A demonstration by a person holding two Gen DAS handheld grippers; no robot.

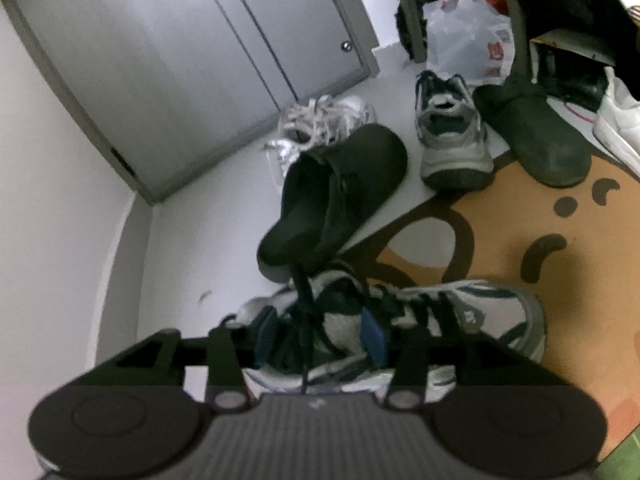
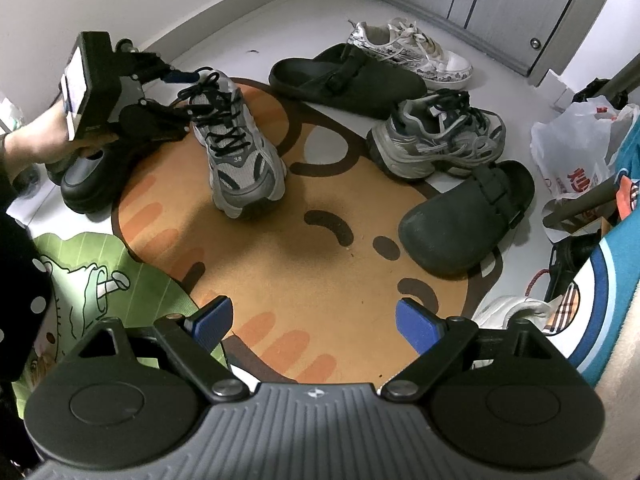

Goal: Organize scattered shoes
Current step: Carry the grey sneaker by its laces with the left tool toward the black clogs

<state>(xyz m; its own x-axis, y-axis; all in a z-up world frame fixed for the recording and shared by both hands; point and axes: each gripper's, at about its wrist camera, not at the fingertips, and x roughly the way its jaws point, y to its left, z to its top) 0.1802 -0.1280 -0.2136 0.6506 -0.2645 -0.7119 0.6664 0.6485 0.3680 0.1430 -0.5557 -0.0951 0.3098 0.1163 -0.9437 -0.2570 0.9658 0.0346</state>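
A: Two grippers up. My left gripper (image 1: 316,340) sits at the collar of the grey mesh sneaker with black laces (image 2: 236,148); blue pads straddle the tongue, but I can't tell if they're pinching. Right gripper (image 2: 310,320) hangs spread, empty, over the orange cartoon floor mat (image 2: 280,280).

B: Step?

A: Placing or regrasping that sneaker, I'd say. Next: pair it with its grey twin sneaker (image 2: 436,136). Mat centre's free; black clogs (image 2: 348,76) crowd the far edge.
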